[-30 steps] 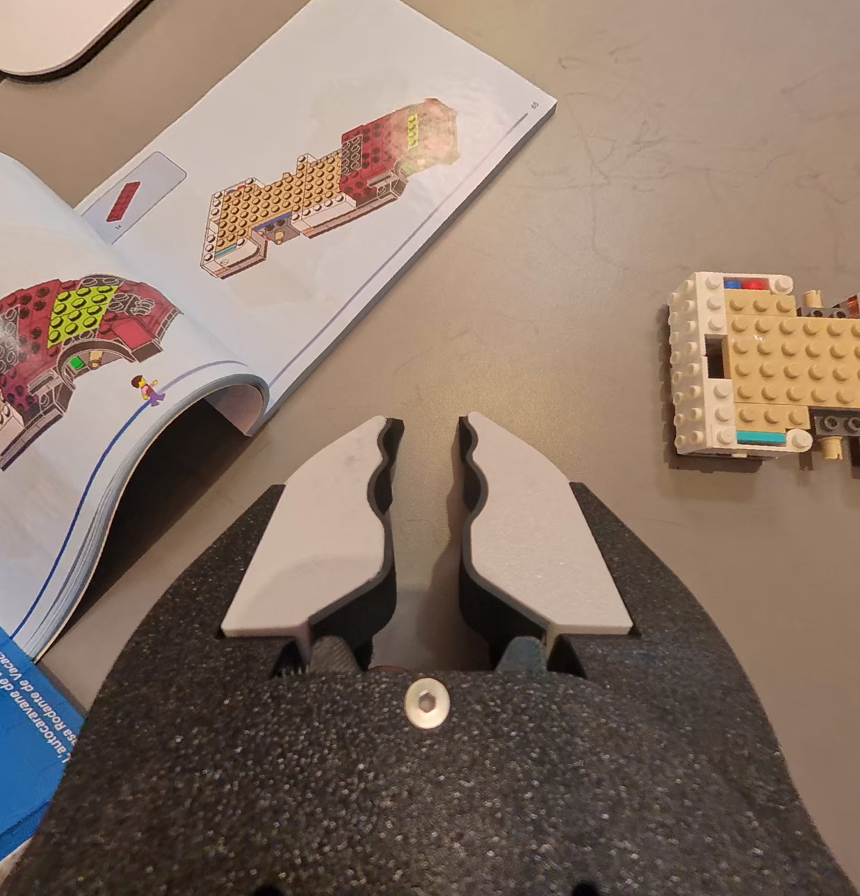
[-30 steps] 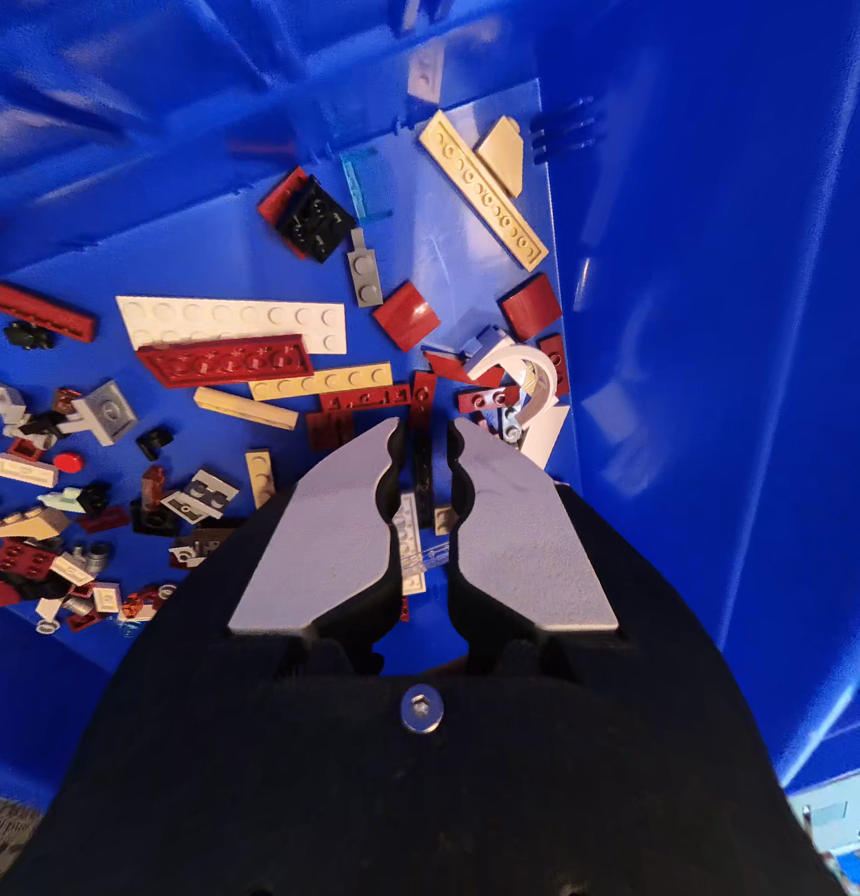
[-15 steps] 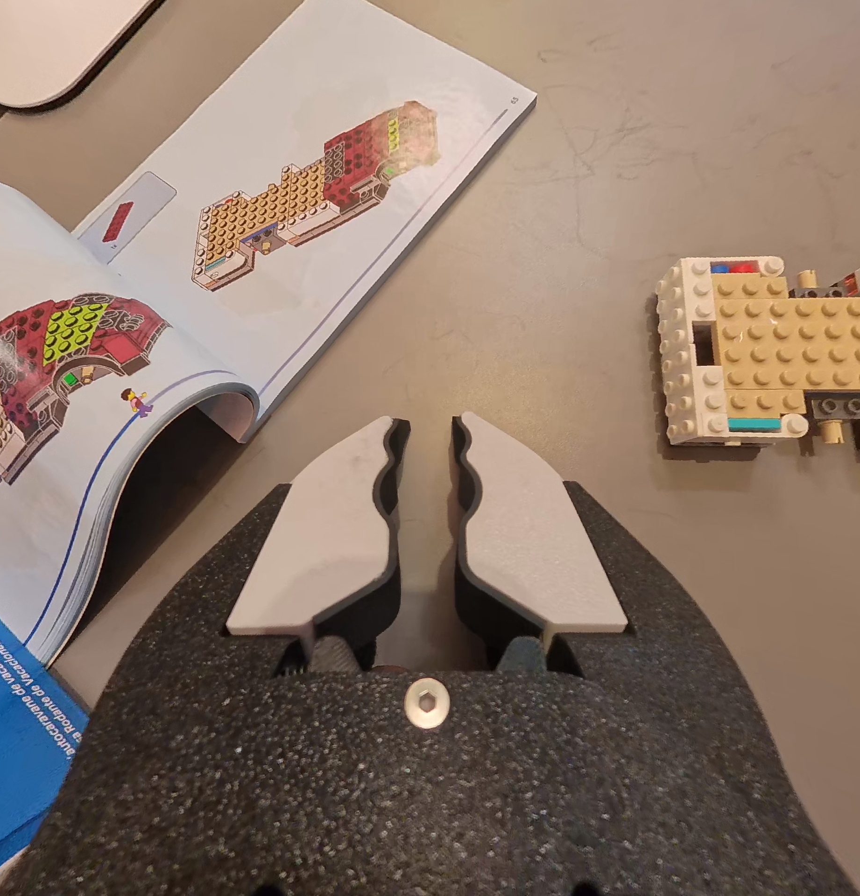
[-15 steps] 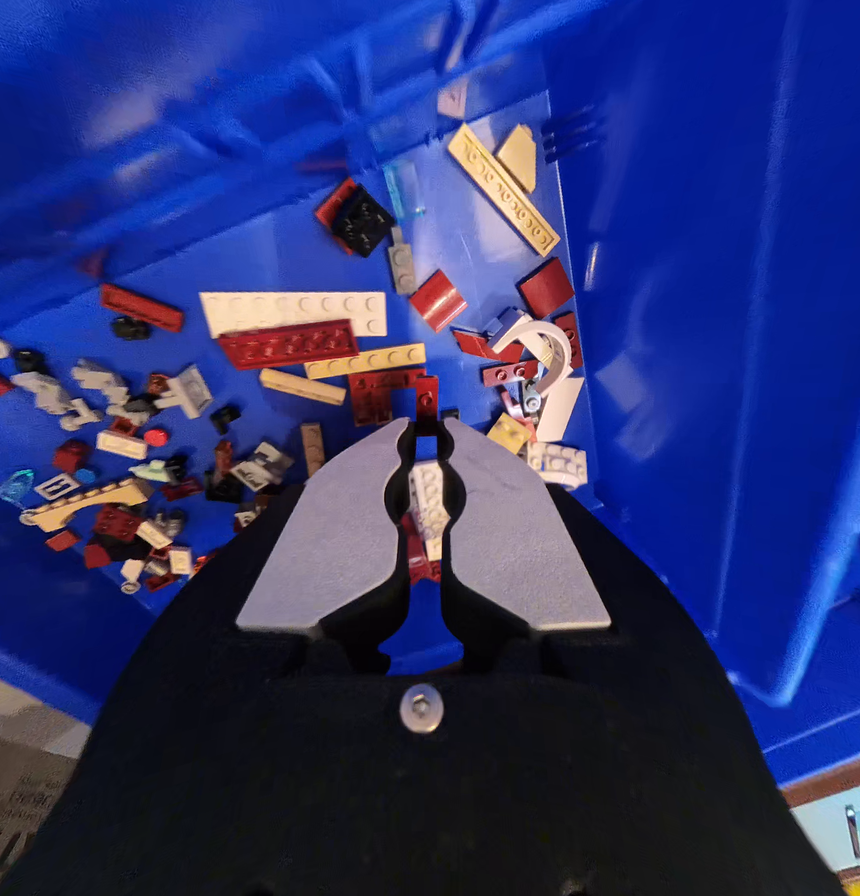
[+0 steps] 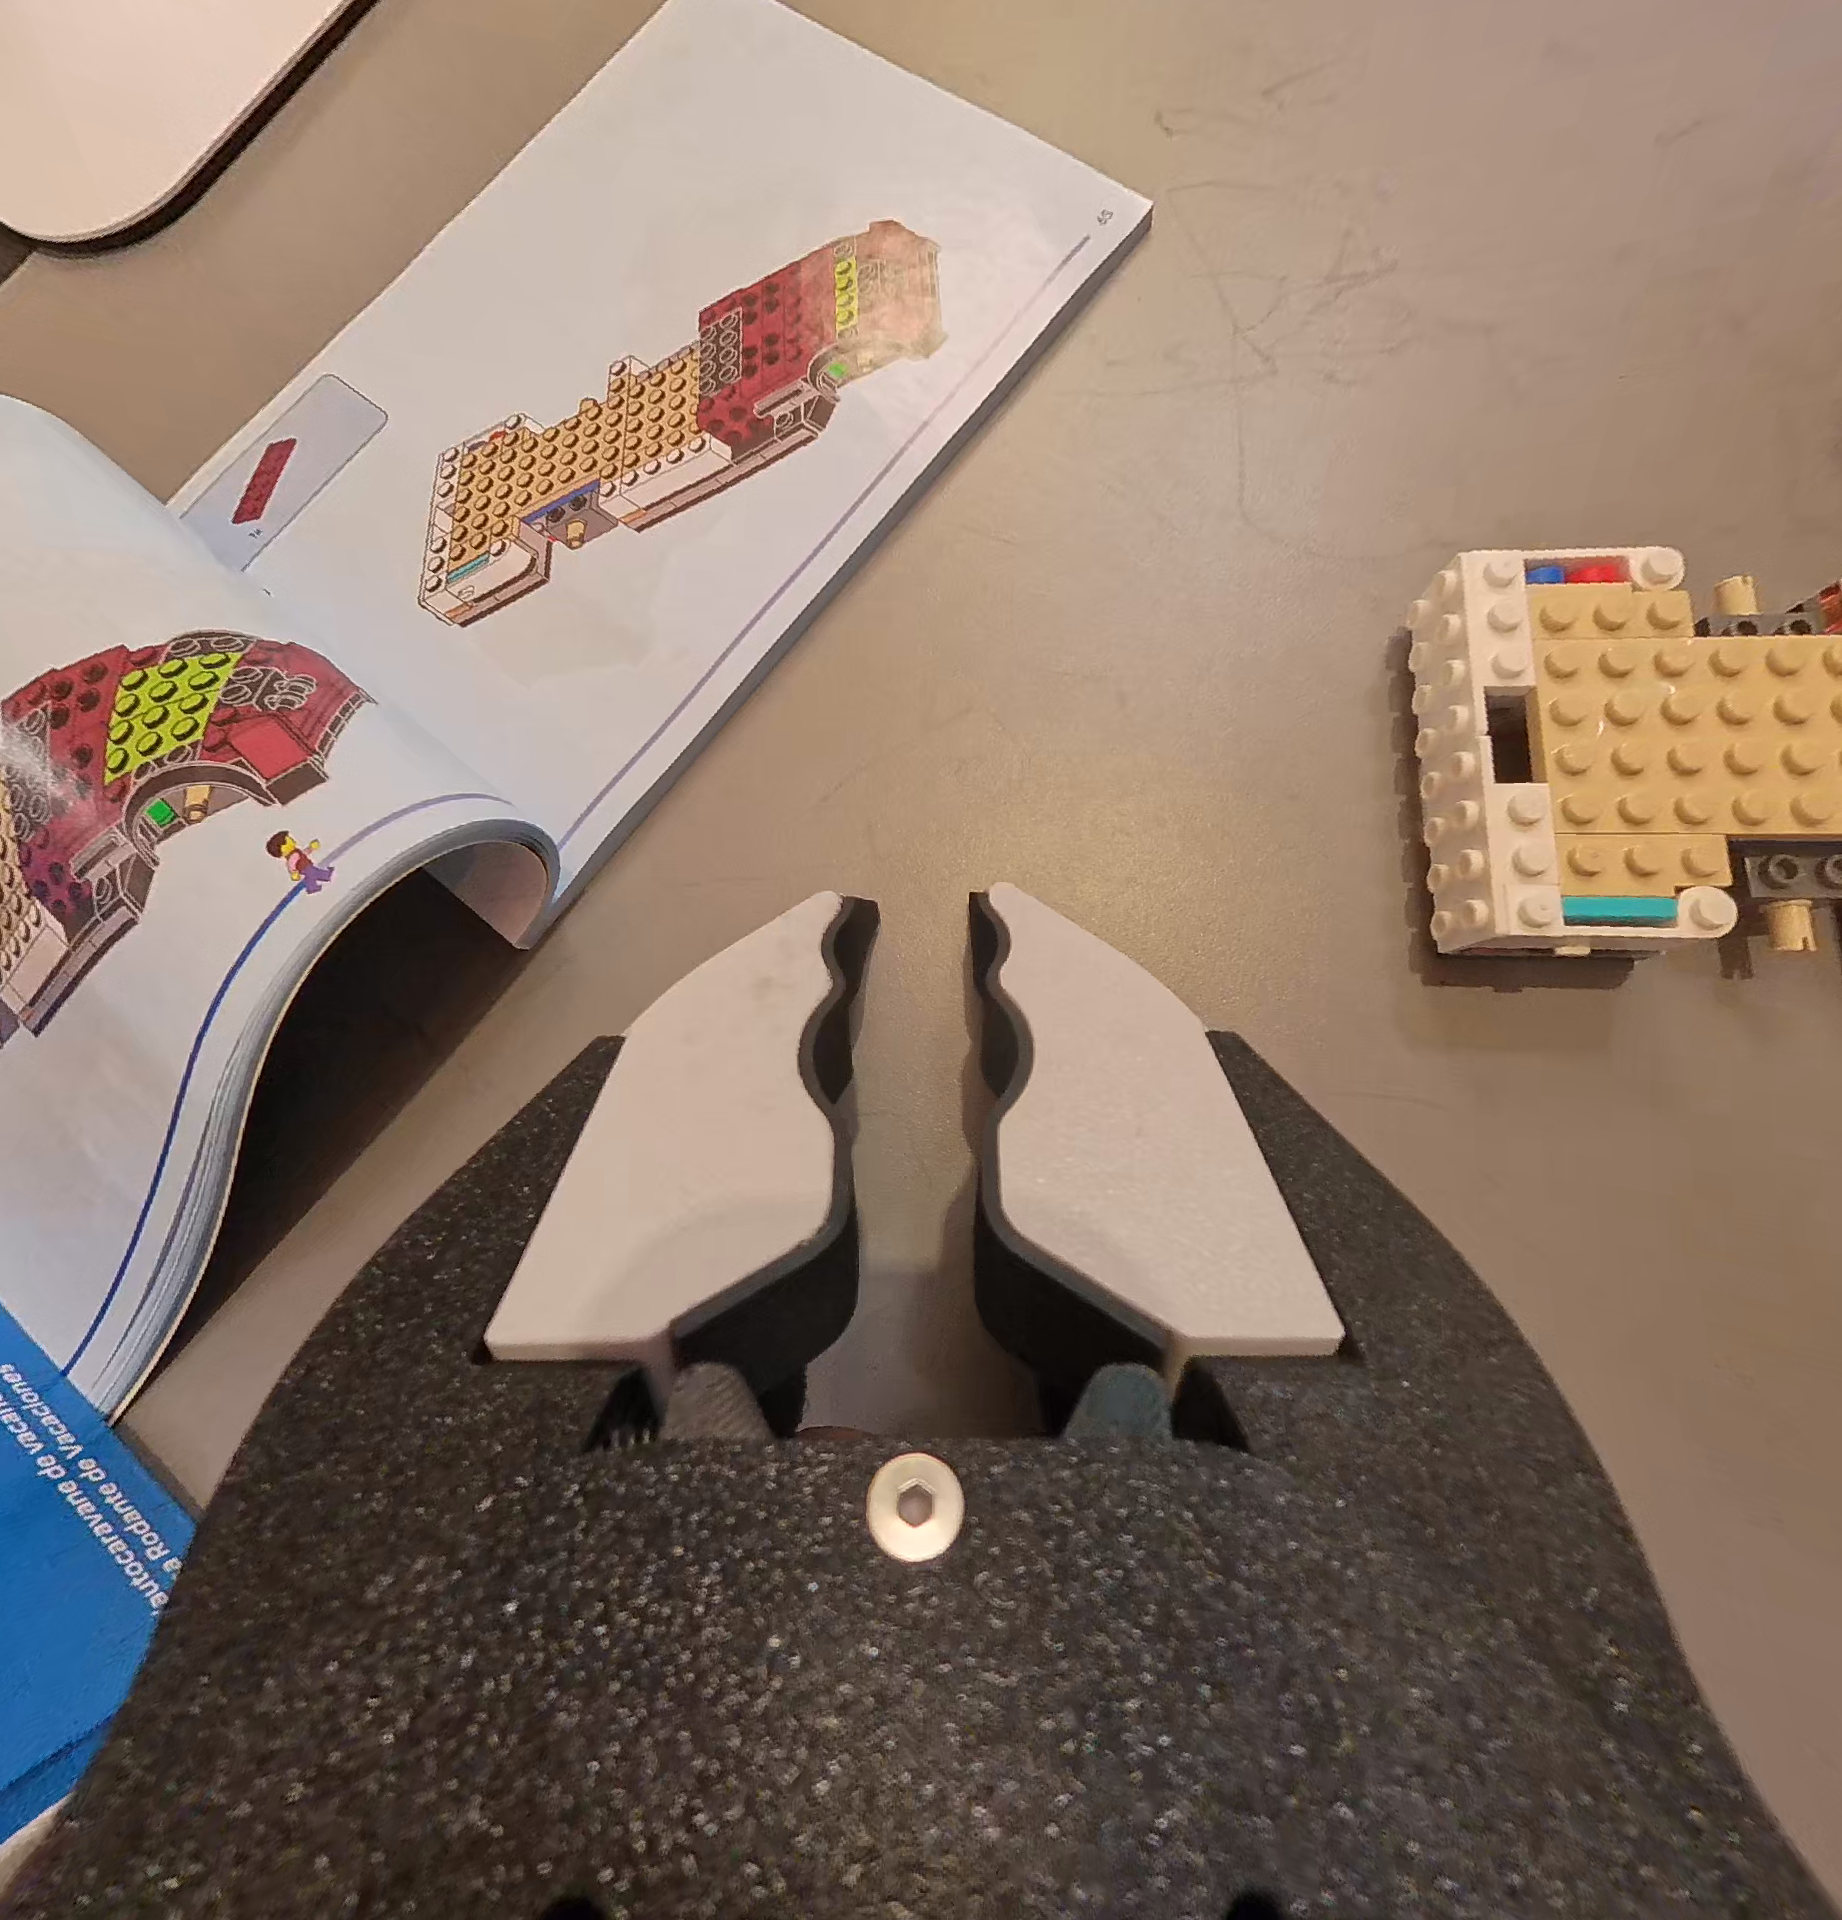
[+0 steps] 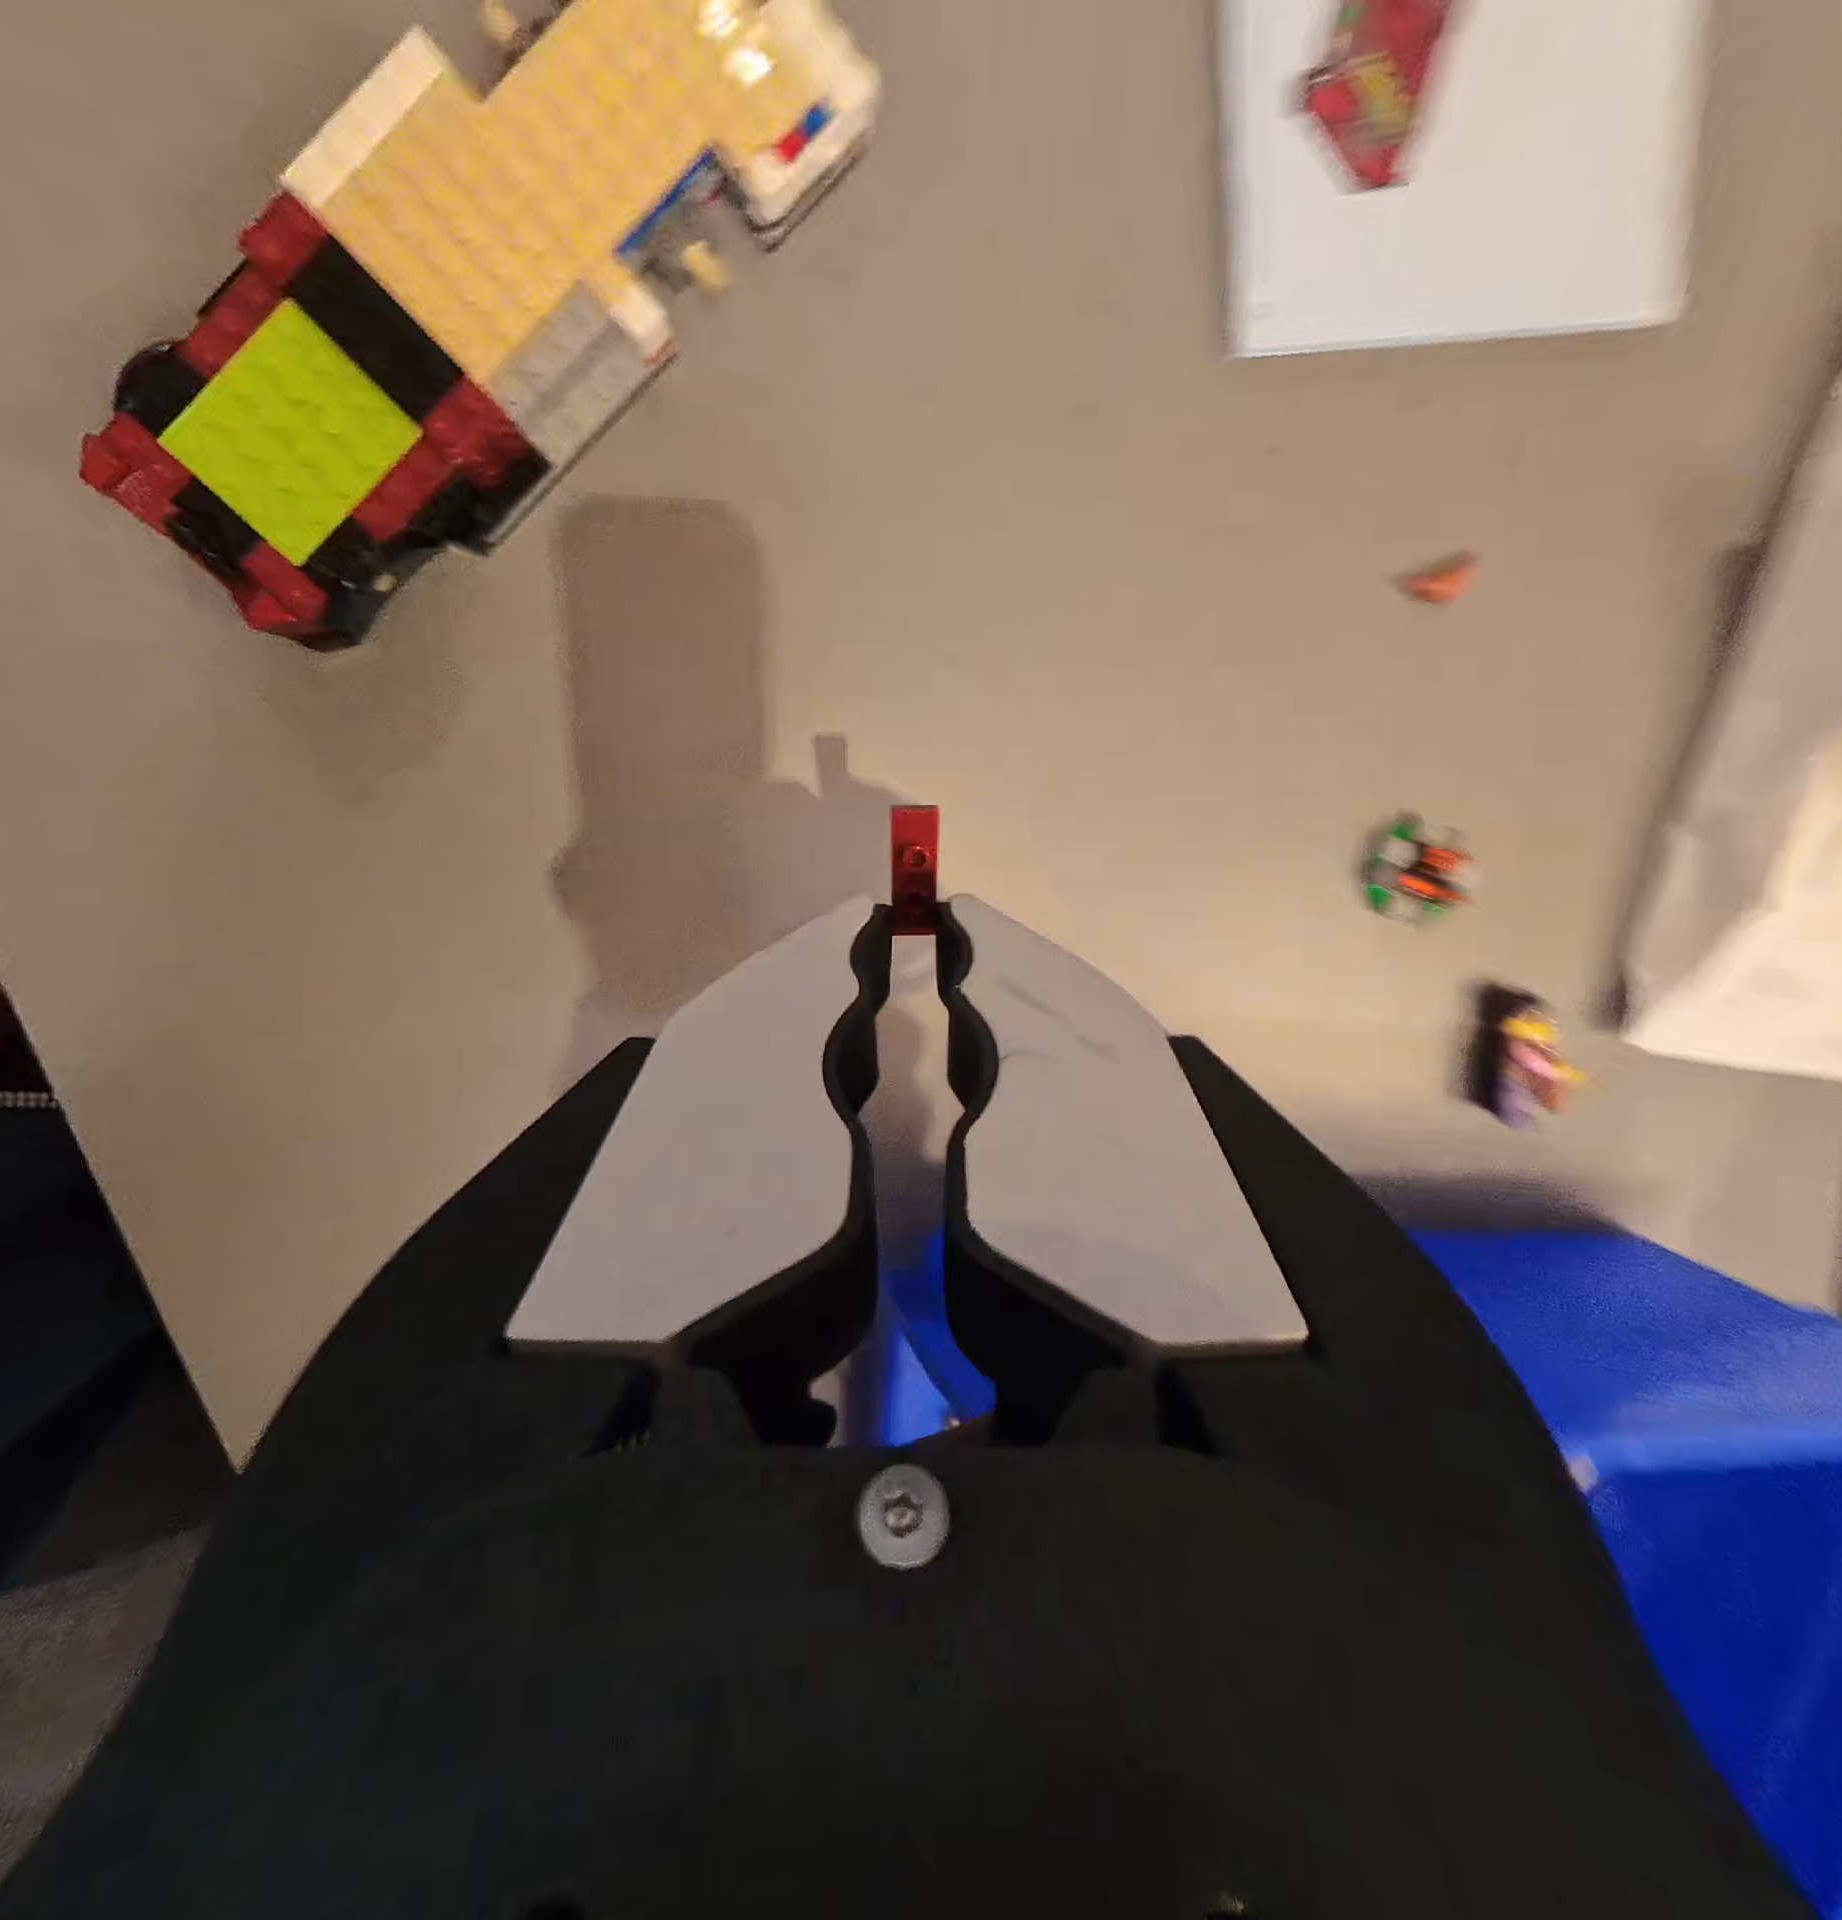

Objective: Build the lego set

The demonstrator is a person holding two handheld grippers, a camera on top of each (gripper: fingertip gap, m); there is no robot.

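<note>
A small red plate (image 6: 915,871) is pinched at one end between the tips of the right tongs (image 6: 915,920), above the grey counter (image 6: 1104,623); a blurred brick model (image 6: 460,312) lies well apart. The left tongs (image 5: 923,914) are held open and bare, between an open booklet (image 5: 688,312) and what seems the same model (image 5: 1644,758).

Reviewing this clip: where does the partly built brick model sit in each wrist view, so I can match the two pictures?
Left wrist view: the brick model lies at the right edge, cut off, only its white and tan end showing, right of the open, empty left gripper.
Right wrist view: the brick model lies upper left, whole, beyond the right gripper, which pinches a small red plate.
Shared landmark: the open instruction booklet.
</note>
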